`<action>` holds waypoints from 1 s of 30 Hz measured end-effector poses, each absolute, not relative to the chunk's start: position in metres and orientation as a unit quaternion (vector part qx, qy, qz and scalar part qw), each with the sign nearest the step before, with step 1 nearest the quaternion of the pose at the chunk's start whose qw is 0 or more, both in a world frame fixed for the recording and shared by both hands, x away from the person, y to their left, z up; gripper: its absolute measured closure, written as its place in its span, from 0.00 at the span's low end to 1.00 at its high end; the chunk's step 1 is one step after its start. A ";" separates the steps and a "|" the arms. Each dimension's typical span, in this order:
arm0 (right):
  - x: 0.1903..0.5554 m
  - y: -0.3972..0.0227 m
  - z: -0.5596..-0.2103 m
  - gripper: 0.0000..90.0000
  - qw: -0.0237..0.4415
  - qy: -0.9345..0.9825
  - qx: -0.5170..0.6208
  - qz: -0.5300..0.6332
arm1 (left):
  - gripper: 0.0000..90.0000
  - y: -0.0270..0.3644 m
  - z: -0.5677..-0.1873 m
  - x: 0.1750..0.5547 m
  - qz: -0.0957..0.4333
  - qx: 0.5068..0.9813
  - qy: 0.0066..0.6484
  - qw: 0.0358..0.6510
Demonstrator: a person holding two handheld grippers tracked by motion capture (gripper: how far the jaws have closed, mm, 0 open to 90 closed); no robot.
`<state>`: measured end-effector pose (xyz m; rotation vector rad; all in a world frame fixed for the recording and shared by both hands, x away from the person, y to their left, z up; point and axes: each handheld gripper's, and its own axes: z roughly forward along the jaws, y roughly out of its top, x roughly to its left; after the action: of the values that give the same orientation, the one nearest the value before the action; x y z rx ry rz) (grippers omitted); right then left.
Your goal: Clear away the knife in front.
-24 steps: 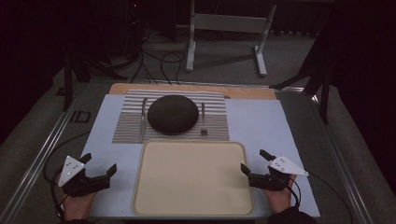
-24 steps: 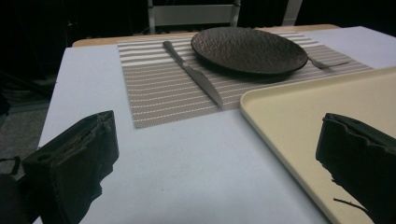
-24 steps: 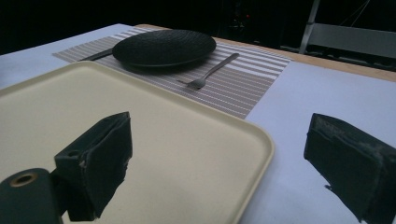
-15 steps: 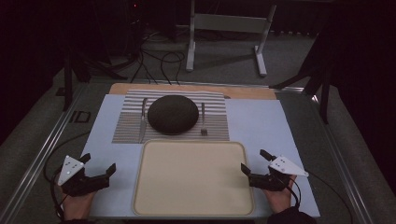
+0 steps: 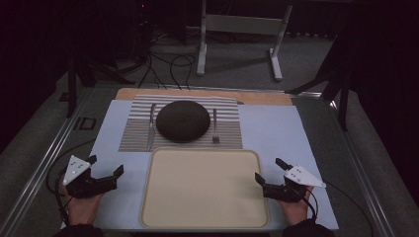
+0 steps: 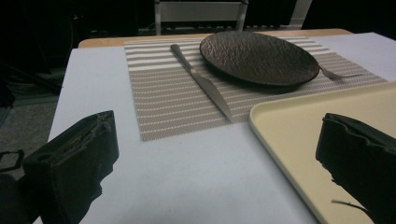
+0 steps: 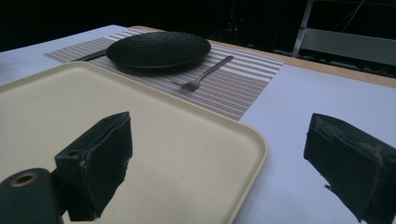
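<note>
A cream tray lies empty at the near middle of the table. Behind it a dark plate sits on a striped placemat, with a knife on its left and a fork on its right. My left gripper rests left of the tray, open, with nothing between its jaws. My right gripper is open at the tray's right edge, one jaw over the rim. In the left gripper view the left gripper faces the knife and plate. In the right gripper view the right gripper frames the tray's corner.
A pale blue mat covers the tabletop, with a wooden strip at its far edge. Metal rails run along the table's sides. A metal stand and cables are on the floor beyond.
</note>
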<state>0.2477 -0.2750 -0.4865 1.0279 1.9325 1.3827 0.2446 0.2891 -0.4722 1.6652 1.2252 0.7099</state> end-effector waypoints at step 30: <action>0.249 -0.275 -0.487 0.09 0.272 0.718 0.382 0.514 | 0.00 0.268 -0.454 0.306 0.283 0.695 0.500 0.432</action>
<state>0.2491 -0.2750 -0.4869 1.0287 1.9319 1.3849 0.3056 0.2678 -0.4542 1.7310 1.2473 0.7063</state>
